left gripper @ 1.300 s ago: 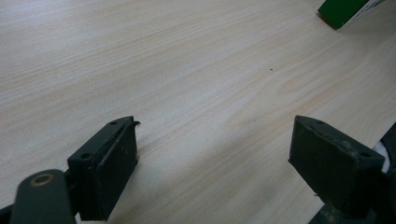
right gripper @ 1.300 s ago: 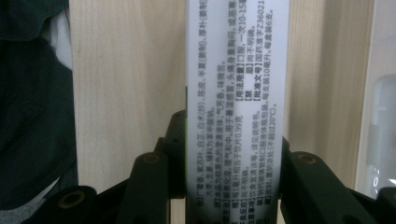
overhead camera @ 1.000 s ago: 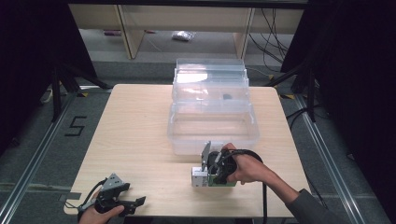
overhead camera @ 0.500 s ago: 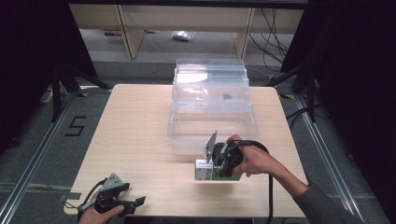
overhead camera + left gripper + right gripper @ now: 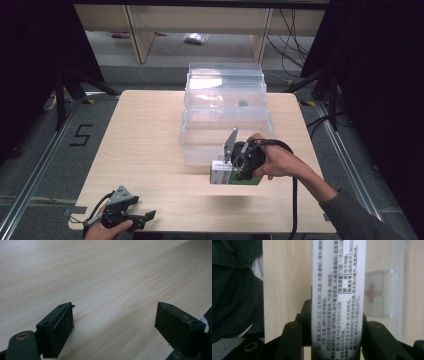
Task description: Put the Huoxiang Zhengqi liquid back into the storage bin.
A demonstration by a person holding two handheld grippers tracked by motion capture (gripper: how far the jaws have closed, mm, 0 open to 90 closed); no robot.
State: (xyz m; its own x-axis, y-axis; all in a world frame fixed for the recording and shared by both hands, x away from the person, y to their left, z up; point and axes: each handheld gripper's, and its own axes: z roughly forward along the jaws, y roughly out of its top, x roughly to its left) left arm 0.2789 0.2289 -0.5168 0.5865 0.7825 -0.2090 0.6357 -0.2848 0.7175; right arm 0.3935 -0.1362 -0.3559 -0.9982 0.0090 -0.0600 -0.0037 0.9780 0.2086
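Currently the right gripper (image 5: 227,172) clamps a medicine box (image 5: 337,295) above the surface (image 5: 145,135); keep it level toward the clear bin (image 5: 225,127). Left gripper (image 5: 113,322) rests apart.

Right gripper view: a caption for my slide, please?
Gripper shut on a white printed box above the table.
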